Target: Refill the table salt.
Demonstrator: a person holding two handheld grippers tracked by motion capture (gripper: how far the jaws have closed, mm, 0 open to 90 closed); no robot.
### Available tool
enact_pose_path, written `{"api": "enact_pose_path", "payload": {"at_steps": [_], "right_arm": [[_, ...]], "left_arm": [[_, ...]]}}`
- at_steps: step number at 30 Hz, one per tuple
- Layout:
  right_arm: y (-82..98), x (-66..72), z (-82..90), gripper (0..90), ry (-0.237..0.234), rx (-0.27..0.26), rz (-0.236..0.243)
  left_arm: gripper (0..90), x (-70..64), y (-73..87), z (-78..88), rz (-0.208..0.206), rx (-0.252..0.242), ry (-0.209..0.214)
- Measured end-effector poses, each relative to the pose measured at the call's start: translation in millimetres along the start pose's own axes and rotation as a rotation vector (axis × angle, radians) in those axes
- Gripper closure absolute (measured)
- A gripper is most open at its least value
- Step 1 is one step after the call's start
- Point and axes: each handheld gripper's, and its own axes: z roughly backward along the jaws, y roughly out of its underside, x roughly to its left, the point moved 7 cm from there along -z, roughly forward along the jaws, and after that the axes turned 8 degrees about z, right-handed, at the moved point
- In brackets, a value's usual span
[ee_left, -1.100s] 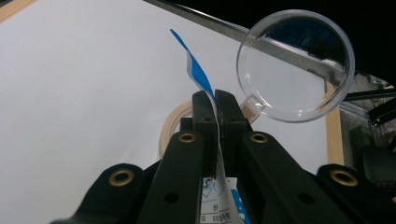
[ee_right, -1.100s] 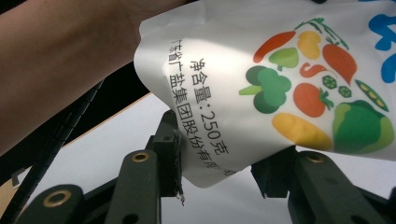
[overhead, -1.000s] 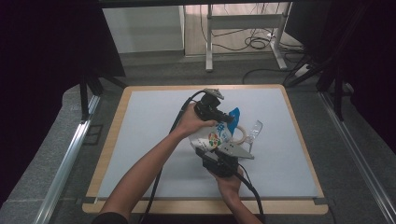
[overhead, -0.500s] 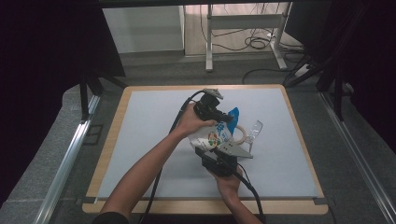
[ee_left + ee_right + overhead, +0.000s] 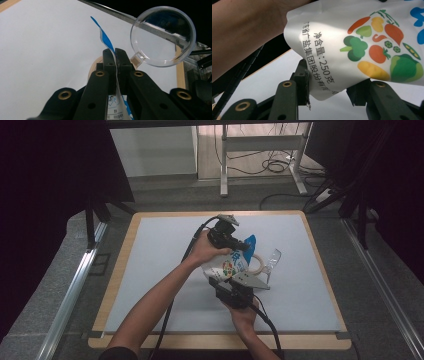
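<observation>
You are holding the white pouch (image 5: pixel 231 266) above the bench (image 5: pixel 150 250), your left tool (image 5: pixel 115 53) pinching its blue top edge shut while your right tool (image 5: pixel 332 85) is gripping its bottom.

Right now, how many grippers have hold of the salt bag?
2. The left gripper is pinched shut on the salt bag at its blue top edge; the right gripper clamps its lower end from the near side.

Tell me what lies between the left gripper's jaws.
The bag's thin blue-and-white top edge, pinched between the left gripper's closed jaws, in the left gripper view.
</observation>
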Motion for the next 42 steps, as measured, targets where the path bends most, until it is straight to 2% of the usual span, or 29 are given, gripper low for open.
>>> {"api": "enact_pose_path", "payload": {"at_steps": [14, 42], "right_arm": [[-2.3, 1.4, -1.8, 59.2, 0.027, -0.024, -0.01], [-2.0, -5.3, -3.6, 59.3, 0.027, -0.03, -0.03]], "left_arm": [[88.8, -1.2, -3.7, -0.5, -0.011, 0.018, -0.003], [88.8, 1.9, -7.7, -5.6, -0.017, 0.031, -0.018]]}}
